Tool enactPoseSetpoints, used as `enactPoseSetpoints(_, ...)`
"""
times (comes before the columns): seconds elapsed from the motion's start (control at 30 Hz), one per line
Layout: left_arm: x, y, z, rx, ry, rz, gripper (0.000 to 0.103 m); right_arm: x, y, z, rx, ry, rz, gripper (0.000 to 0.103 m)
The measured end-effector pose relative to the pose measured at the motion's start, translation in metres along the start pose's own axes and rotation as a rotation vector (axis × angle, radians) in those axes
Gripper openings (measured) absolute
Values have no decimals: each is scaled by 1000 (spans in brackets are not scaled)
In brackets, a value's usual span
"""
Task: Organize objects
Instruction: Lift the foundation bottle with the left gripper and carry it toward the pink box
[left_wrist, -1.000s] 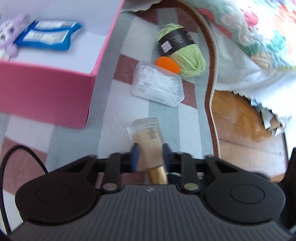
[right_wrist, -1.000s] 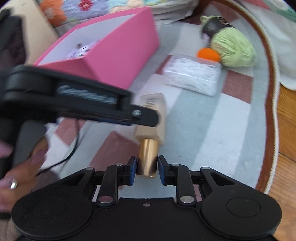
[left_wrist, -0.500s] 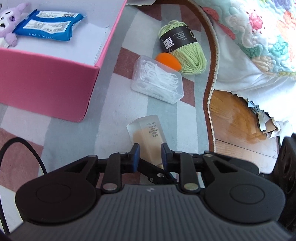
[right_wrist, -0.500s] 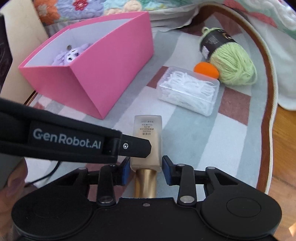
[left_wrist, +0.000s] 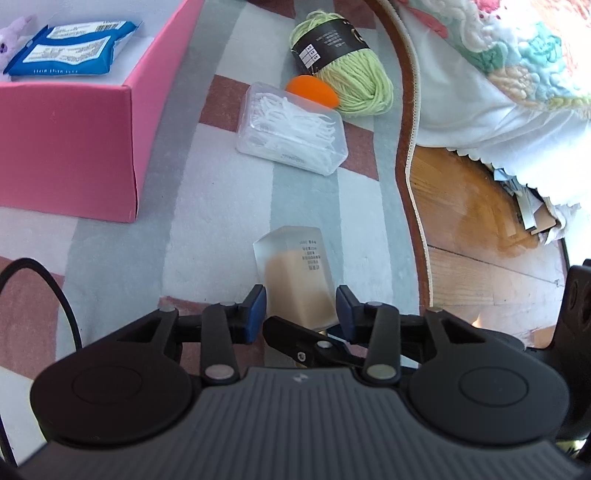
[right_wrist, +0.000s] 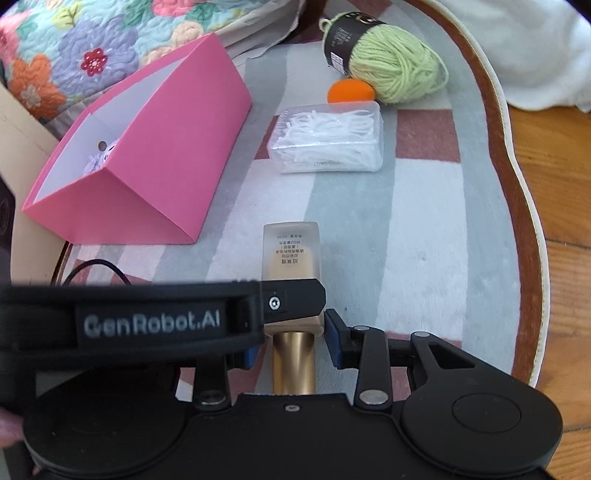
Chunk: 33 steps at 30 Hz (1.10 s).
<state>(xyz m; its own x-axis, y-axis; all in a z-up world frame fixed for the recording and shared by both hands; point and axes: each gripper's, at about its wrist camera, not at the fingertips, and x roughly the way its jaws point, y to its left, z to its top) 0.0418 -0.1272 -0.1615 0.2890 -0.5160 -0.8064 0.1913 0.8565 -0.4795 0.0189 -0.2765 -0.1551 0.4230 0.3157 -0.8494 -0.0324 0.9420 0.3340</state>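
A frosted foundation bottle (left_wrist: 291, 266) (right_wrist: 290, 254) with a gold cap lies tilted just above the striped rug. My right gripper (right_wrist: 291, 347) is shut on its shoulder near the cap. My left gripper (left_wrist: 301, 310) straddles the bottle body, its jaws opening, with a gap on each side of the glass. One left finger (right_wrist: 147, 325) crosses the right wrist view and hides the right gripper's left pad. The pink box (left_wrist: 74, 147) (right_wrist: 159, 177) stands to the left, holding blue packets (left_wrist: 62, 55) and a small plush toy (left_wrist: 11, 40).
A clear case of floss picks (left_wrist: 291, 129) (right_wrist: 328, 140), an orange ball (left_wrist: 312, 88) and a green yarn skein (left_wrist: 351, 81) lie beyond the bottle. A black cable (left_wrist: 37, 269) curls at left. Wooden floor (left_wrist: 480, 240) and a hanging quilt (left_wrist: 517, 55) lie past the rug's right edge.
My left jaws have spread off the bottle they were squeezing. My right pads shifted from the gold cap to the bottle's shoulder, and the right wrist rolled. The bottle stays near the same spot.
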Motion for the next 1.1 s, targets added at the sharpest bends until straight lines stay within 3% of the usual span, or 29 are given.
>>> enactPoseSetpoints(0.17,-2,1,3,-18,19,11,38,2,14,-4,-70,-4,-49,41)
enactPoseSetpoints(0.33,-10,-5,2,13,33,41,35,0,12,1,-5,26,-37,41)
enactPoseSetpoints(0.43,-21,-4,2,-8,47,50,35,-4,23,-2,-50,28,-41,41)
enactPoseSetpoints(0.7,-65,-10,2,-2,13,47,35,-30,50,-5,-118,8,-28,41)
enactPoseSetpoints(1.1,-149,-33,12,53,-62,5,35,-103,85,8,-178,-74,7,41)
